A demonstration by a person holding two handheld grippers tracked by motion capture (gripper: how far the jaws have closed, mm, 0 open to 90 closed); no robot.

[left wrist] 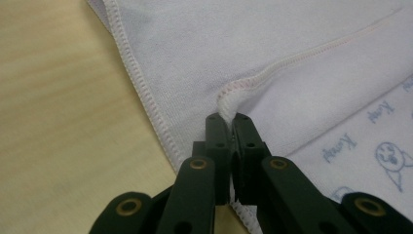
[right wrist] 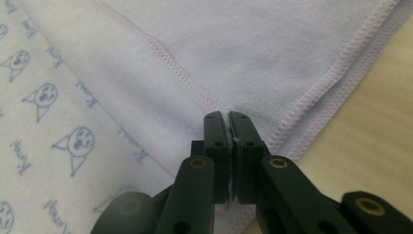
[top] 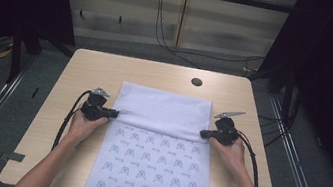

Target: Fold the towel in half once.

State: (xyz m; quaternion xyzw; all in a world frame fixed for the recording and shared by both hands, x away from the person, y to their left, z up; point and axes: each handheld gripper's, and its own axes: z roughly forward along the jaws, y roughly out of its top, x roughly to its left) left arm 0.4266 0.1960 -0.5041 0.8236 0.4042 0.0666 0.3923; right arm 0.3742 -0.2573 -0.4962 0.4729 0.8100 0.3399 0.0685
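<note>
A big white cloth with small blue cat faces and a pink stitched hem (top: 160, 138) is lying flat in the middle of the light wooden desk (top: 82, 70). Its far part is folded over toward the person, so the plain back side is showing there, and the printed side is showing nearer the person. The near end of the cloth is hanging over the near edge of the desk.

The left gripper (top: 114, 113) is sitting at the left side of the cloth, held in the person's left hand (top: 83, 123). In the left gripper view, its black jaws are pressing together on a little bump of the stitched hem (left wrist: 228, 100), right at their tips. The plain cloth is spreading out past the jaws. The bare desk is lying to the left of the jaws, and the blue cat faces are lying to their right.

The right gripper (top: 202, 133) is sitting at the right side of the cloth, held in the person's right hand (top: 232, 152). In the right gripper view, its jaws are also squeezing together on the folded hem (right wrist: 228, 114) at their tips. The cat faces are lying to the left of these jaws, and the bare desk is lying to their right.

Both grippers are resting at the fold line, one on each side edge.
</note>
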